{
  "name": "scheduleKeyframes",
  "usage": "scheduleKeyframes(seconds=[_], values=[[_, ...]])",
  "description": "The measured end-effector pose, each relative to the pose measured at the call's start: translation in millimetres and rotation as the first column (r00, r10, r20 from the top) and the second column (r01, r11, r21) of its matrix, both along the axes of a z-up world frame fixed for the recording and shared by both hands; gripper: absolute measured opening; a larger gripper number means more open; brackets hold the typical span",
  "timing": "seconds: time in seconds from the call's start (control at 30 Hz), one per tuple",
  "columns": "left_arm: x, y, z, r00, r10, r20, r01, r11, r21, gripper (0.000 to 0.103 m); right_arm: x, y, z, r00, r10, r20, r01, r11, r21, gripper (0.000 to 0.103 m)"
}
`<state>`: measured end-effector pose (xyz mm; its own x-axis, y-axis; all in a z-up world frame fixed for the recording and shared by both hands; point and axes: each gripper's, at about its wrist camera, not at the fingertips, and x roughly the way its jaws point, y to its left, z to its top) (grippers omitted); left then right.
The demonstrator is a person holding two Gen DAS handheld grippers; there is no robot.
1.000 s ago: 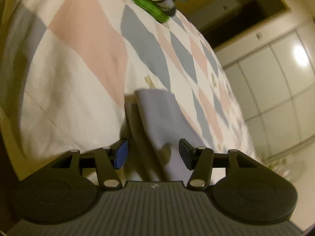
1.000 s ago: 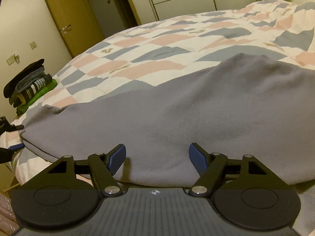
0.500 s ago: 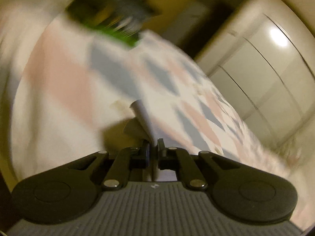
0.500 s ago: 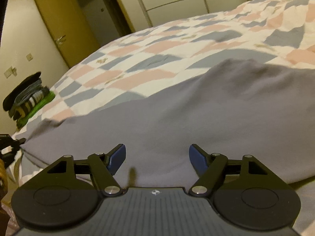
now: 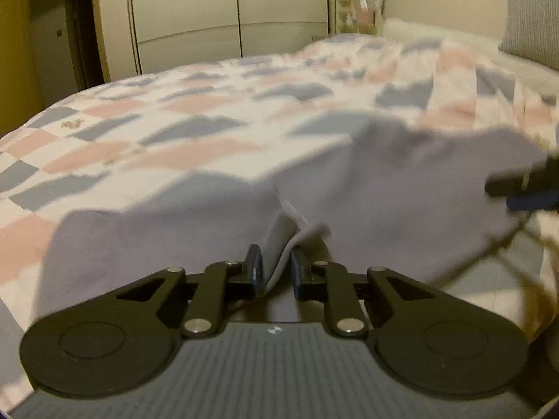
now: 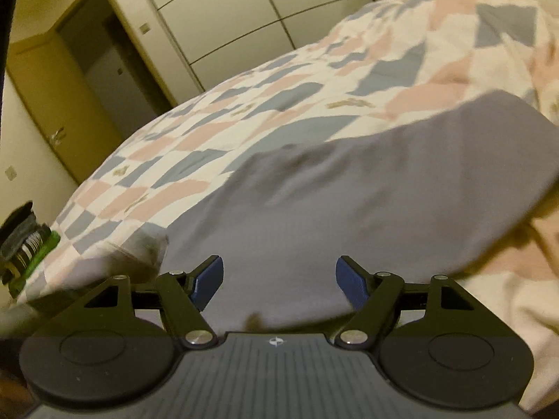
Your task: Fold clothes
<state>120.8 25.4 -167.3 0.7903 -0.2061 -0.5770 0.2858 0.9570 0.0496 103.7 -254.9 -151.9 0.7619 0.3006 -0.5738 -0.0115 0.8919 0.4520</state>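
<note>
A soft grey fleece garment [image 5: 401, 192] lies spread across the near part of a bed covered by a white quilt patterned with pink and blue-grey diamonds [image 5: 146, 129]. The left gripper [image 5: 276, 272] has its jaws drawn narrow on a bunched edge of that garment, a fold of cloth standing up between the blue pads. Pinching the hem there likely gives a firm corner to carry over, so the fabric moves as one sheet rather than dragging.

The right gripper [image 6: 279, 279] hovers over the garment [image 6: 349, 209] with its jaws spread wide and nothing between them; the cloth beneath looks flat. It seems placed to take a second hold on the near edge, so both corners can lift together. In the left view its dark tip with a blue pad shows at the right edge, beside the garment.

A small stack of folded clothes, dark, striped and green [image 6: 24, 241], sits at the far corner of the bed, well apart from the work. The fold itself appears barely begun: the garment is mostly open.
</note>
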Motion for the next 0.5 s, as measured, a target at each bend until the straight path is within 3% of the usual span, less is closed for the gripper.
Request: scheduleKeyframes(seconds=[0.07,0.17,0.23,0.3,0.43,0.5], values=[[-11.4,-2.3,3.8,1.000,-0.025,-0.001,0.025,1.000,-0.013,0.031,-2.5,-7.8,-2.0,1.000,-0.003,-0.004,0.003,0.999,0.038,0.075],[-25.3,16.3,22.9,0.997,-0.066,0.038,0.068,0.996,-0.057,0.031,-3.2,-13.3,-6.7,1.000,0.005,0.007,-0.006,0.992,0.128,0.076],[-37.8,30.8,36.3,0.997,-0.051,0.063,0.055,0.996,-0.071,0.025,-1.8,-13.1,-10.6,0.999,0.027,0.021,-0.031,0.977,0.209,0.075],[-36.4,56.0,42.5,0.997,0.044,0.060,-0.038,0.995,-0.091,0.017,2.3,-10.6,-16.4,0.999,0.050,0.022,-0.054,0.962,0.269,0.073],[-6.5,112.1,34.9,0.972,0.231,-0.043,-0.235,0.962,-0.140,0.009,11.4,-7.7,-34.0,0.997,0.043,-0.063,-0.023,0.959,0.282,0.050],[7.9,130.9,18.2,0.961,0.229,-0.156,-0.250,0.959,-0.134,0.008,11.2,-8.3,-33.0,0.997,0.031,-0.070,-0.010,0.963,0.271,0.046]])
